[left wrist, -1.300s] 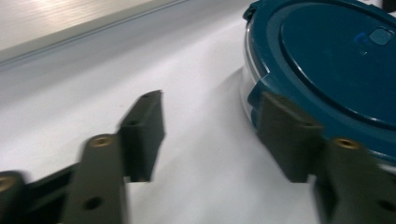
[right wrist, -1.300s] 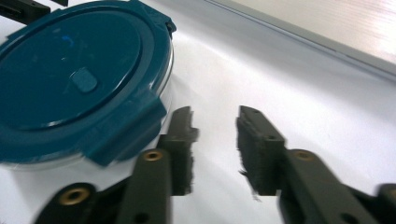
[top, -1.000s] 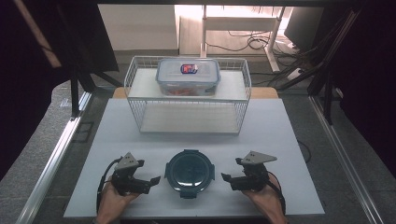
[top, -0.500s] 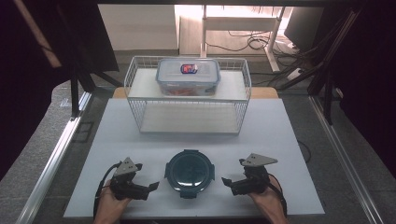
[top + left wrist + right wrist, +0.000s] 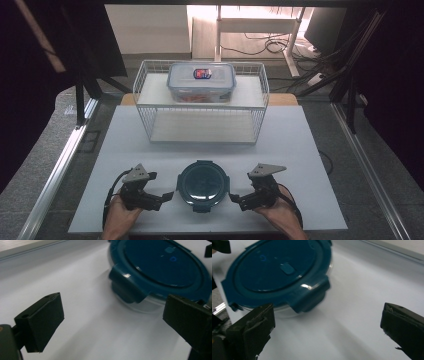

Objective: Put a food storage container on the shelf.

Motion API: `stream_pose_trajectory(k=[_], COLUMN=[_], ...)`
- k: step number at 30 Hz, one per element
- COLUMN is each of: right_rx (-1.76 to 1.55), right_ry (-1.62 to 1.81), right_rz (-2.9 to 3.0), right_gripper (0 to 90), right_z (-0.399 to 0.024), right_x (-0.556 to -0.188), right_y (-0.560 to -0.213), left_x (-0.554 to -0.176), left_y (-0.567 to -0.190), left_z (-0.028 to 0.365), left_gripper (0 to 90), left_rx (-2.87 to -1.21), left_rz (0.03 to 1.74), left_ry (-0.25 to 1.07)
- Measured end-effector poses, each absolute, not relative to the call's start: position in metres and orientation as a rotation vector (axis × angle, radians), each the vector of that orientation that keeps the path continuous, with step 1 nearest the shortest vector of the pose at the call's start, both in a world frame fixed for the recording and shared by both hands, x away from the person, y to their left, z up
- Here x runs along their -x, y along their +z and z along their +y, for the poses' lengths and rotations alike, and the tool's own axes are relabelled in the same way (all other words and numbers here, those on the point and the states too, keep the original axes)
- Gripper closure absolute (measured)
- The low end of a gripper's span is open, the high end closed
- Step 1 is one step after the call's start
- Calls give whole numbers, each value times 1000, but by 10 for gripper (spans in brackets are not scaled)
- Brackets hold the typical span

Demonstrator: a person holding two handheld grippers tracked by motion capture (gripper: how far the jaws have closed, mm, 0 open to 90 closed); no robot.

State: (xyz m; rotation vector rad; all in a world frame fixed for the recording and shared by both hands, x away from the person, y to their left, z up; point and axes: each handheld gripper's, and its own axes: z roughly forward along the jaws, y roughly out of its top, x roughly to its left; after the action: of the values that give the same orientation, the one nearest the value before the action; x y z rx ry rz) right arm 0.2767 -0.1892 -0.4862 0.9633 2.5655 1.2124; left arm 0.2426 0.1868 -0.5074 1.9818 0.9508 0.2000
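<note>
High view: we are flanking the round blue-lidded container [image 5: 203,183] on the desk [image 5: 300,150].
Left tool [image 5: 165,197]: we are holding it gaping, empty.
Right tool [image 5: 236,199]: likewise spread, empty.

No legible text, labels or numbers.

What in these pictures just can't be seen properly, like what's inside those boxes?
- Round container: in the high view its dark blue lid hides what is inside.
- Rectangular box on the wire basket: the label is too small to read; the reddish contents are unclear through the plastic.
- Left gripper view: the round container is cut off by the top and right edges.
- Right gripper view: the lid clip is blurred.
- Both hands: cut off by the bottom edge of the high view.
</note>
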Motion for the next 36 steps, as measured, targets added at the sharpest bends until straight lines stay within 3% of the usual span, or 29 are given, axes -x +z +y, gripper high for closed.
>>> stream_pose_trajectory(k=[16, 25, 33, 36], right_rx=[-1117, -1231, -1346, -1358], right_ry=[1325, 1361, 1431, 1447], right_rz=[2714, 2813, 2864, 2859], right_gripper=[80, 111, 290, 324], right_z=[-167, -163, -170, -173], right_x=[-297, -307, -311, -311], right_y=[-490, -502, -504, -504], left_x=[-277, -288, -286, -286], left_y=[-506, -526, -530, -531], left_z=[165, 164, 168, 174], left_gripper=[43, 44, 266, 311], left_rx=[-1942, -1924, -1864, -1821], left_rz=[960, 946, 975, 984], left_ry=[-102, -324, -415, -451])
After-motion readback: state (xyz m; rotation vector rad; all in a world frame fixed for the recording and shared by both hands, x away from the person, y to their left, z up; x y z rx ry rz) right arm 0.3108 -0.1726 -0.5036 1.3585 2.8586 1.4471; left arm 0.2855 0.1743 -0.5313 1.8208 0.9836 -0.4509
